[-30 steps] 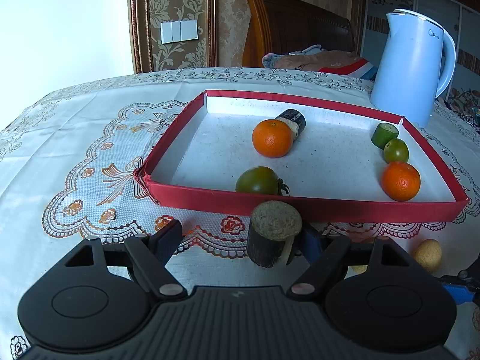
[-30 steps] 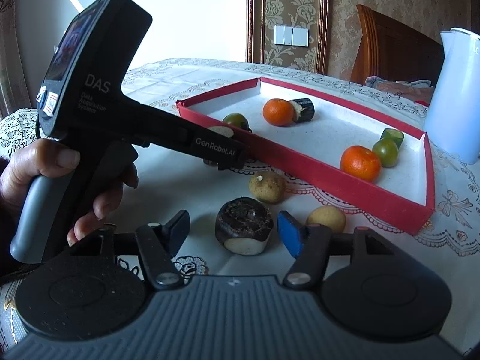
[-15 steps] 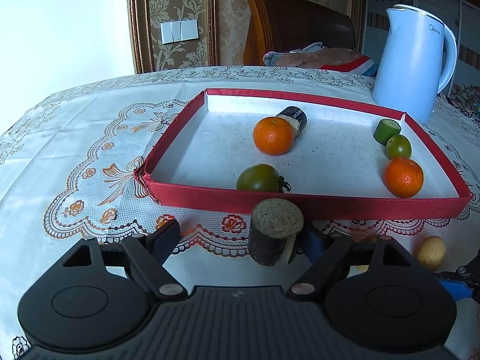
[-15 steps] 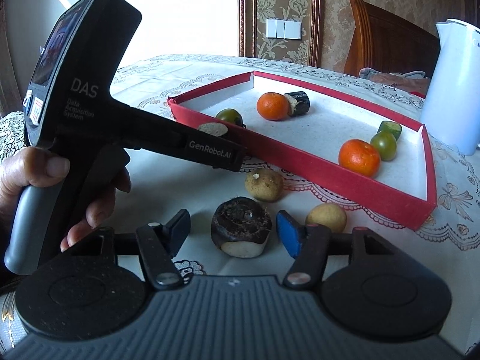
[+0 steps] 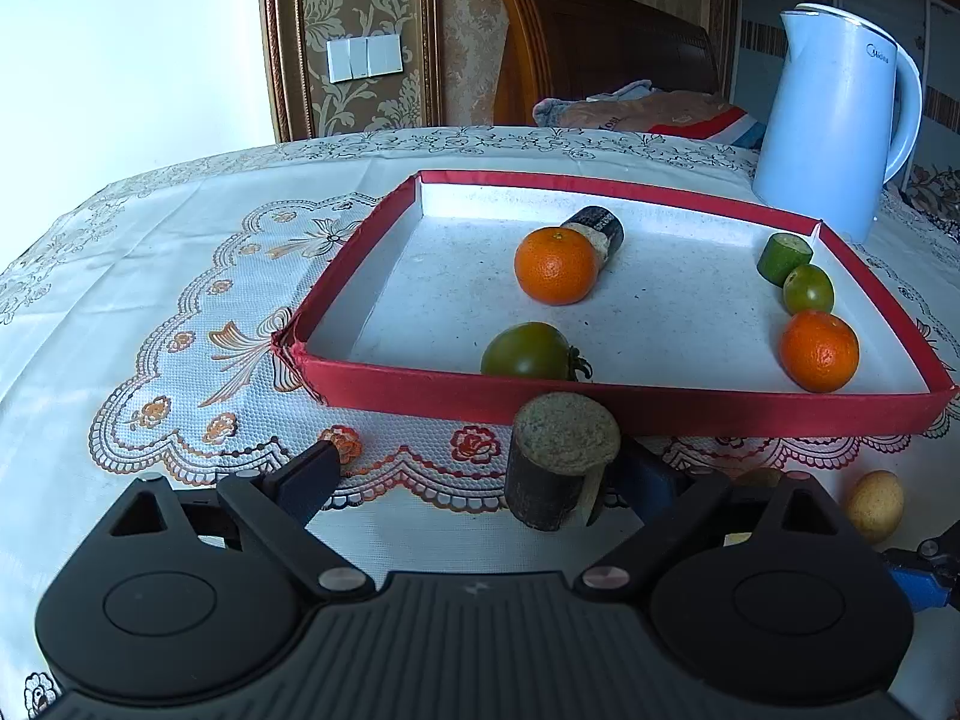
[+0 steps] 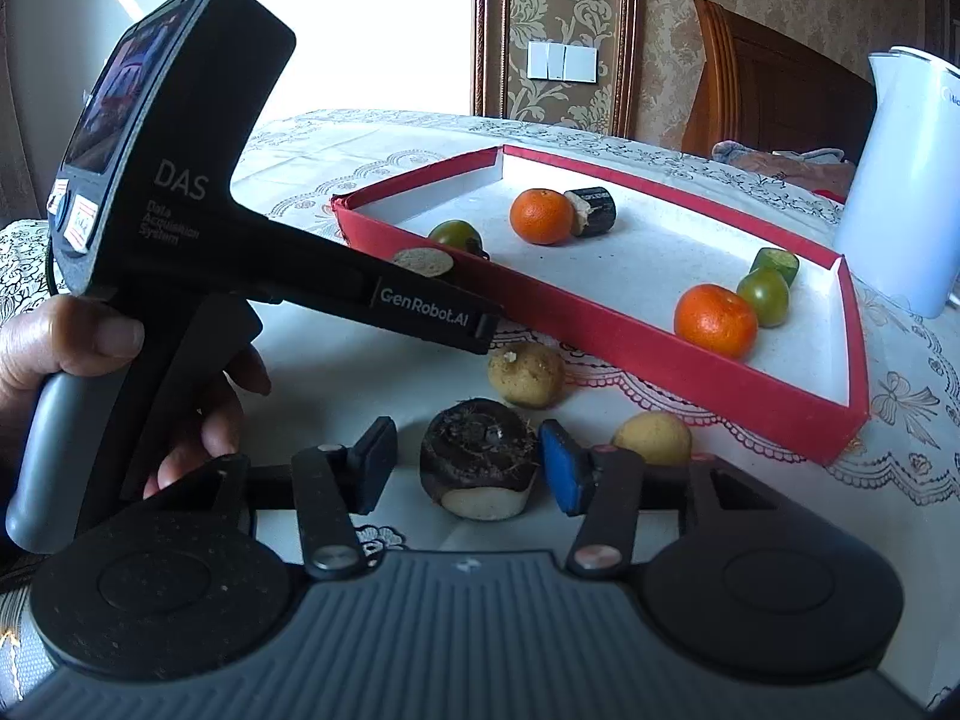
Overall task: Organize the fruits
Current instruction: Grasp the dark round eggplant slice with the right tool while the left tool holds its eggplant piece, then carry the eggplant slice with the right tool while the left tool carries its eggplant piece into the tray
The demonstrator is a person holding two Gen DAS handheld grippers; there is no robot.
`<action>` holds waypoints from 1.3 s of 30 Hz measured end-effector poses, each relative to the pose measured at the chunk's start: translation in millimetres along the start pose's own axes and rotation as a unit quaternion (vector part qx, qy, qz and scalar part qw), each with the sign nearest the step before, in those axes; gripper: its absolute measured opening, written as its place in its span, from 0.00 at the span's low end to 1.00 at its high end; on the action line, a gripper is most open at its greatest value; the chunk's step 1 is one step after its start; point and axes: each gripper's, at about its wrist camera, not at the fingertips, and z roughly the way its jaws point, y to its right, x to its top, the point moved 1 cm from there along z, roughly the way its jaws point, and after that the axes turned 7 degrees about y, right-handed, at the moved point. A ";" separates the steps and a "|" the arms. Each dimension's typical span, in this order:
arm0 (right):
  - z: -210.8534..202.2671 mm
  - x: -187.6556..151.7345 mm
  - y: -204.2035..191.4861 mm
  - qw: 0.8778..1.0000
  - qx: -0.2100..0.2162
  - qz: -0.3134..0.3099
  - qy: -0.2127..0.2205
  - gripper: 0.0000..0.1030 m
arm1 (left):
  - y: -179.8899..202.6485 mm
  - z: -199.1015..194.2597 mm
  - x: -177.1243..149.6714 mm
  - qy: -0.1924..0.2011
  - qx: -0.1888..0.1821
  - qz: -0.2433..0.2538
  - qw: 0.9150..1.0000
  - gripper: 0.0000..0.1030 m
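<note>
Left wrist view, red tray (image 5: 630,411), oranges (image 5: 557,264), tomatoes (image 5: 527,350)

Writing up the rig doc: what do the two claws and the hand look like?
Both claws are matte black: ribbed base, two round discs, silver pivot screws. The left claw has a black and a blue fingertip pad, as does the right claw. The left's body reads "DAS" and "GenRobot.AI", with a grey grip. The bare hand shows no sleeve.

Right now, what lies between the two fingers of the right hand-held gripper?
In the right wrist view, a dark cut sugarcane piece stands on the tablecloth between the open fingers of the right hand-held gripper, nearer the blue-padded finger.
</note>
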 end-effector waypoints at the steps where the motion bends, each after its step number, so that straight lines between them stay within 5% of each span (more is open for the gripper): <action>1: -0.4 0.0 0.1 1.000 0.000 0.000 0.000 0.45 | -0.2 0.1 0.1 0.000 0.000 0.000 1.000 0.94; 17: -2.4 -0.3 -0.6 1.000 -0.008 -0.005 0.007 0.37 | -2.1 -1.5 0.0 0.002 -0.004 0.002 1.000 0.93; 22: -3.7 -0.1 -0.9 1.000 -0.011 -0.004 0.012 0.37 | -3.2 -4.2 0.6 0.007 -0.007 0.004 1.000 0.82; 24: -4.6 -0.1 -0.6 1.000 -0.012 -0.004 0.014 0.37 | -1.0 -7.5 0.4 0.013 -0.009 0.011 1.000 0.65; 28: -5.5 -0.5 0.0 1.000 -0.012 0.000 0.016 0.37 | -0.3 -9.1 0.8 0.017 -0.009 0.014 1.000 0.56; 32: -6.2 -0.3 1.1 1.000 -0.014 0.004 0.018 0.37 | -2.0 -10.9 1.2 0.020 -0.009 0.010 1.000 0.36; 39: -9.2 0.2 1.8 0.999 -0.020 0.006 0.030 0.37 | -5.0 -12.8 2.1 0.022 -0.011 0.001 1.000 0.32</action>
